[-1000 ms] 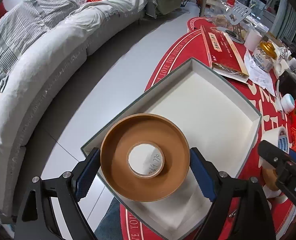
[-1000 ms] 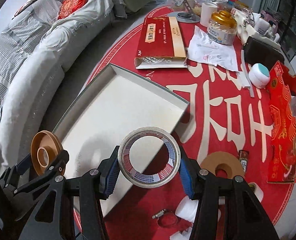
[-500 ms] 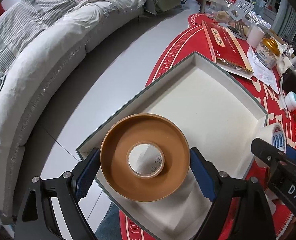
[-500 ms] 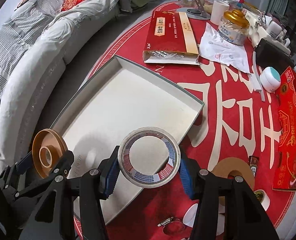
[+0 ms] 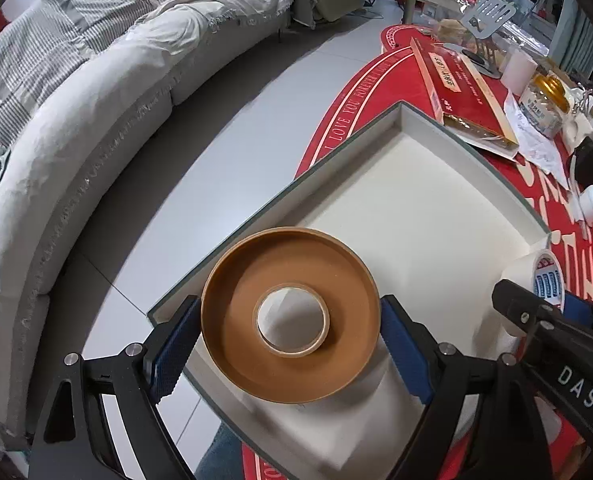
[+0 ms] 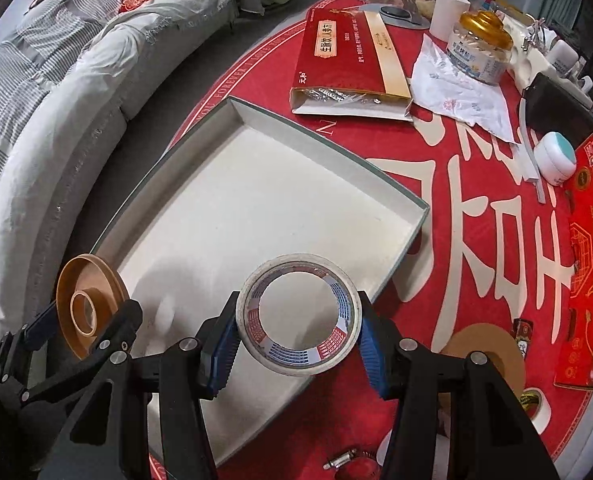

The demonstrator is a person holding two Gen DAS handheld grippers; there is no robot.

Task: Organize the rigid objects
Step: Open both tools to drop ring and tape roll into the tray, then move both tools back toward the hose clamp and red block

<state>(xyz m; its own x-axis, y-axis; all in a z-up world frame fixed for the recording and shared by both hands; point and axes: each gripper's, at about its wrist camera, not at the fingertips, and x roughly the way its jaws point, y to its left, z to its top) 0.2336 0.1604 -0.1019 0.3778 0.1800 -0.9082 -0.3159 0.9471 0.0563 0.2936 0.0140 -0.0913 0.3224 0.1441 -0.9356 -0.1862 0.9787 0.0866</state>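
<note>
Both rolls have slid further in over the tray since a second ago, and the tray's far corner has dropped lower in both views as the hands push forward. Nearest the left camera, the left gripper point(image 5: 290, 346) is clamped on the brown tape roll point(image 5: 290, 316), blue fingers point(image 5: 174, 346) spread wide and pressed against opposite sides of its rim, the roll held flat over the tray's near-left corner, clear of the white floor as far as one can tell. On the other side, the right gripper point(image 6: 296, 330) grips the white tape roll point(image 6: 298, 316) with the red and blue printed core, fingers point(image 6: 370, 346) pinching its outer wall, a narrower spread than the left, the roll hanging over the tray's near edge. So this looks like the carry-and-place step: two rolls on the way into the tray point(image 6: 328, 146), which holds nothing yet. The next move, by my reading, calls for lowering each roll until it sits flat on the tray floor, keeping the two apart, then easing the fingers off. Beyond the tray, on the red table point(image 6: 476, 208), another brown roll point(image 6: 484, 348) waits near the right edge, and further back lie the red and gold box point(image 6: 348, 48) and the gold-lidded jar point(image 6: 480, 48).
</note>
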